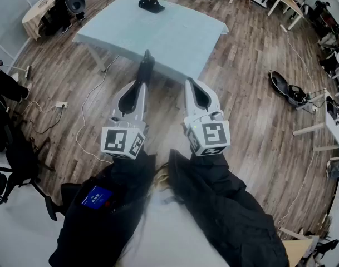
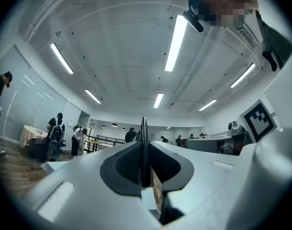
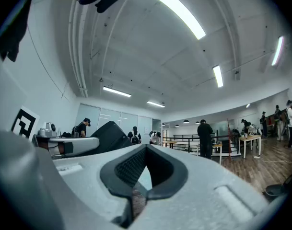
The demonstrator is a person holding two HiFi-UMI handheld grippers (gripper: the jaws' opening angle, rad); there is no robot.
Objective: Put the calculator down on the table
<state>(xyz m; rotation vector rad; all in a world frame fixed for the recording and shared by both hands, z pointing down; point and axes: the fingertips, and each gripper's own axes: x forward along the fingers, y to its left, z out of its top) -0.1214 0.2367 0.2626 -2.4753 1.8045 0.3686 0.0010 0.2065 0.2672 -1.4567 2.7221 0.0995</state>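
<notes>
Black calculator [image 1: 146, 65] is sitting edge-on, clamped in my left claw [image 1: 142, 84] by the pale table's [image 1: 180, 38] near edge, so I am planning on reaching farther, tipping it flat and lowering gently, my right claw [image 1: 188, 82] idling shut, empty.

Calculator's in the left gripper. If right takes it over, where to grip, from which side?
Grip the free far end of the calculator, past the left gripper. It stands on edge, flat faces sideways, so the right gripper, now shut, should probably open and come from above, one jaw on each face.
</notes>
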